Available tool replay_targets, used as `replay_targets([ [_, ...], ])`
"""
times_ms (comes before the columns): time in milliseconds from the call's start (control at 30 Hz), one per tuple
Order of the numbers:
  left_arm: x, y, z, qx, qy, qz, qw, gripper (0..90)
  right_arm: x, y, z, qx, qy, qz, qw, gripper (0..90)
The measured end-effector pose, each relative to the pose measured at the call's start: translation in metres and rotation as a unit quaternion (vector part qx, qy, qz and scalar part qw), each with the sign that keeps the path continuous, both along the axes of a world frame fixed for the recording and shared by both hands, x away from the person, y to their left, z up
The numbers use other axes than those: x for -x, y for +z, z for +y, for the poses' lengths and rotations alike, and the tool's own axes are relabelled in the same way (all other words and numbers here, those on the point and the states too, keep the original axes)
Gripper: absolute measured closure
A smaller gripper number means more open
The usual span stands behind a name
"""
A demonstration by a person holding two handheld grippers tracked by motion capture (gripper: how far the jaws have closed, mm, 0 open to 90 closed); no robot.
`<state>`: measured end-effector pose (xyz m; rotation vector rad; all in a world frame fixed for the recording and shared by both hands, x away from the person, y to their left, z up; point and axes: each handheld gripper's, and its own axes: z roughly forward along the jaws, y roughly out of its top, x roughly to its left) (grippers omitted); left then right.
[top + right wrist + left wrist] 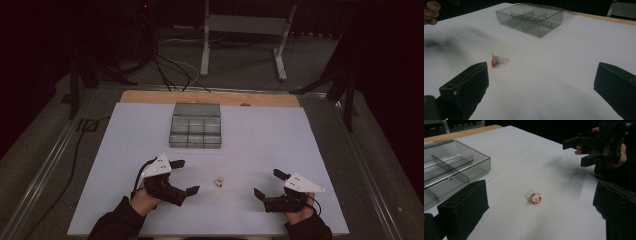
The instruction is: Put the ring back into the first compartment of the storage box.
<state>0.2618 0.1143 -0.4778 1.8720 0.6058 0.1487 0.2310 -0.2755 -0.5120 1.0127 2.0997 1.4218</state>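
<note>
While both sit low over the near part of the worktop, the left hand-held gripper and the right hand-held gripper have their jaws spread wide with nothing between them. Each is gripped from below by a hand, the left hand and the right hand coming in from the near edge in dark sleeves, and each carries a grey three-cornered plate on top. In the left gripper view the two black jaws frame the bottom corners, and the right hand-held gripper shows farther off at the upper right, its jaws parted too.

Between the two grippers, apart from both, a small red and white piece with a clear part lies on the white surface; it appears in the left gripper view and the right gripper view. What it is exactly is too small to tell.

Farther back, near the middle of the worktop, stands a smoky transparent box with dividers, its compartments open at the top. It is well apart from the small piece. Behind the white surface a strip of wooden edge shows, and beyond that cables on the floor and a light metal frame.
</note>
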Motion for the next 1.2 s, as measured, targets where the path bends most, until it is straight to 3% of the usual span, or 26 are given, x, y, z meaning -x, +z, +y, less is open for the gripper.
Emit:
replay_targets([
  [367,-0.001,-0.007,-0.028,-0.012,0.005,0.012,0.9998,0.5,0.0,0.001,-0.001,-0.001,0.001,-0.002,1.0,0.0],
  [800,-0.004,-0.012,-0.048,-0.017,0.055,0.028,0.9979,0.5,0.001,0.001,-0.001,-0.004,0.002,-0.001,1.0,0.0],
  [1100,-0.005,-0.018,-0.062,-0.028,0.056,0.051,0.9967,0.5,0.001,0.001,-0.002,-0.005,0.002,-0.001,1.0,0.0],
  [1200,-0.005,-0.02,-0.066,-0.047,0.064,0.052,0.9955,0.6,0.001,0.001,-0.002,-0.005,0.002,0.0,1.0,0.0],
])
